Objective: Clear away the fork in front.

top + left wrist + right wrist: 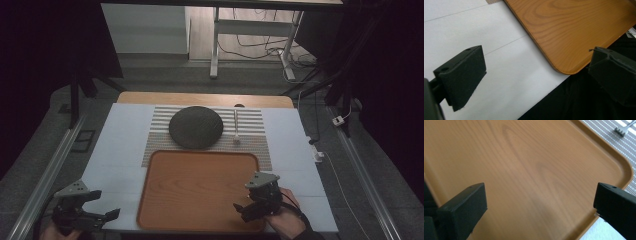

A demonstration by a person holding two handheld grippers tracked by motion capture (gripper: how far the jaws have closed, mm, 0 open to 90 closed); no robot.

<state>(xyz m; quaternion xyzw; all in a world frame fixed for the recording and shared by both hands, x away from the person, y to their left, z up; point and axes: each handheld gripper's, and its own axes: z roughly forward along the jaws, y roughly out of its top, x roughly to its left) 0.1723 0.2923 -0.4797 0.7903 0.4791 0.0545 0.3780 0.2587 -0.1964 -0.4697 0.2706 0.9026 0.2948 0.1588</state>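
Hovering wide-jawed over the near right corner of the wooden tray [200, 190], the right gripper [250, 207] holds nothing; the left gripper [102, 207], equally wide, waits off the tray's near left corner. Beyond the tray's far edge lie 1 dark plate [195, 127] and 1 fork [236, 127]; approaching low suits either.

We see an orange-brown wooden tray [200, 190] with darker grain rings across its face. Far of it lies a placemat [255, 122] striped grey and white, speckled finer along its near edge. On that mat rests a round plate [195, 126] of dark charcoal grey, and to its right a silvery metal fork [236, 127]. The table cover [120, 145] is pale bluish white. Both grippers' pads [464, 205] are matt black.
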